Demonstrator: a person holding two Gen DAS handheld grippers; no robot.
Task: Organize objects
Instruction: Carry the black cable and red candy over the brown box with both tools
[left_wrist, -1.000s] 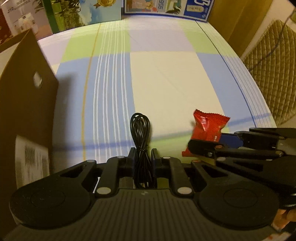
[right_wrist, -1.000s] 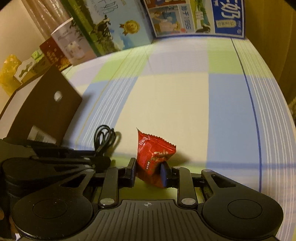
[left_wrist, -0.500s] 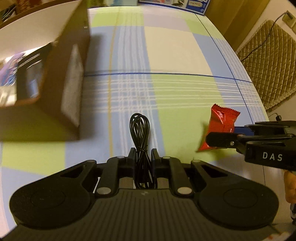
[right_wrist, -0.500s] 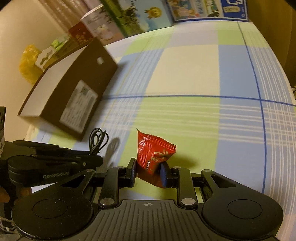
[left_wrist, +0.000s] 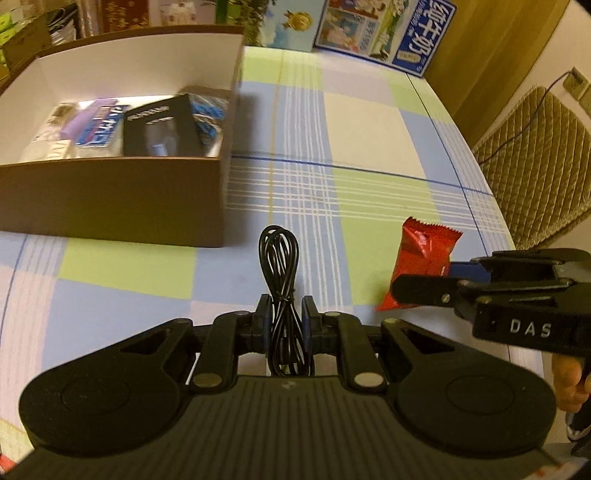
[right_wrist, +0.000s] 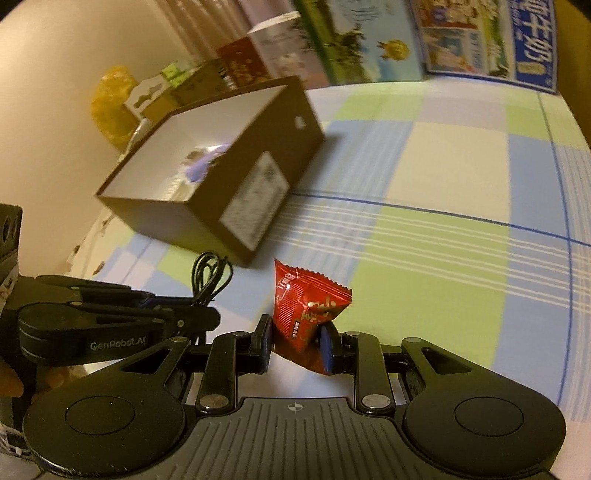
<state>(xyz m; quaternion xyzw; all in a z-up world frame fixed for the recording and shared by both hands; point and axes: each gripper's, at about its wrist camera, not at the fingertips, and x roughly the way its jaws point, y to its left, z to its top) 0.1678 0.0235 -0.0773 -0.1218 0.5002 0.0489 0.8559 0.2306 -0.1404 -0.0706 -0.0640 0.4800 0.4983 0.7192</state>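
The box (left_wrist: 110, 195) is sitting at ten o'clock on the counter (left_wrist: 369, 129); a loose drop risks clipping its rim. The left tool (left_wrist: 283, 325) is pinching the cable (left_wrist: 279, 266) shut, and the right tool (right_wrist: 295, 345) is clamping the snack packet (right_wrist: 306, 306), both above the counter.

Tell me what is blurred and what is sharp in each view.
Left wrist view: the brown box is motion-smeared; the black cable in the left hand-held gripper is crisp. Right wrist view: the box and background cartons blur; the red snack packet is sharp.
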